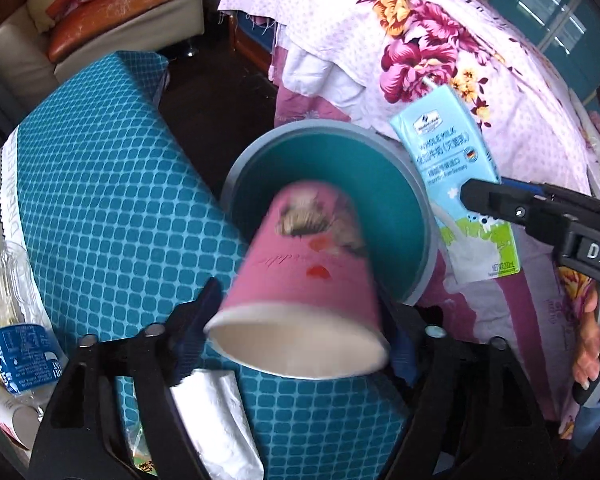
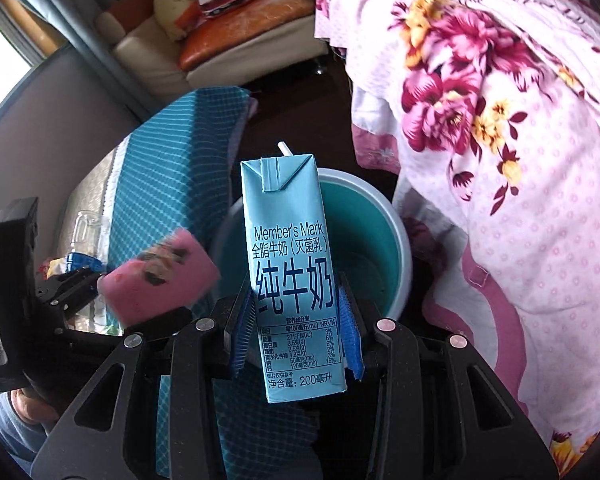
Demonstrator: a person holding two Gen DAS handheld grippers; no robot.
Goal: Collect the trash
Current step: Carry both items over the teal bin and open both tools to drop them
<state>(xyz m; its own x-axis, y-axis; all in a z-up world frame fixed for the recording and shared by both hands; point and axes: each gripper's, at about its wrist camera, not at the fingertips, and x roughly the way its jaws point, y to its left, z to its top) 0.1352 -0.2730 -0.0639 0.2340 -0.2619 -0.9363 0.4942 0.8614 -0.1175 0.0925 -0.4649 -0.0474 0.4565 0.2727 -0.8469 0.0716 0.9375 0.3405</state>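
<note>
Pink paper cup [image 1: 300,280], released by the left gripper [image 1: 296,344], tips toward the empty teal round bin [image 1: 384,168]; blue milk carton [image 2: 292,264] is clamped in the right gripper [image 2: 296,328]; clear plastic bottle [image 1: 8,304] remains uncollected.

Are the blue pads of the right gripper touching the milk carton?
Touching. In the right wrist view, the right gripper has both blue pads pressed flat against the sides of the milk carton, with no gap on either side.

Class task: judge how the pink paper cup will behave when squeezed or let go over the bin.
The pink paper cup is thin-walled and open-mouthed, so it probably crushes easily. It looks empty, so likely very light. Tapered and round, it may roll if it misses the bin.
</note>
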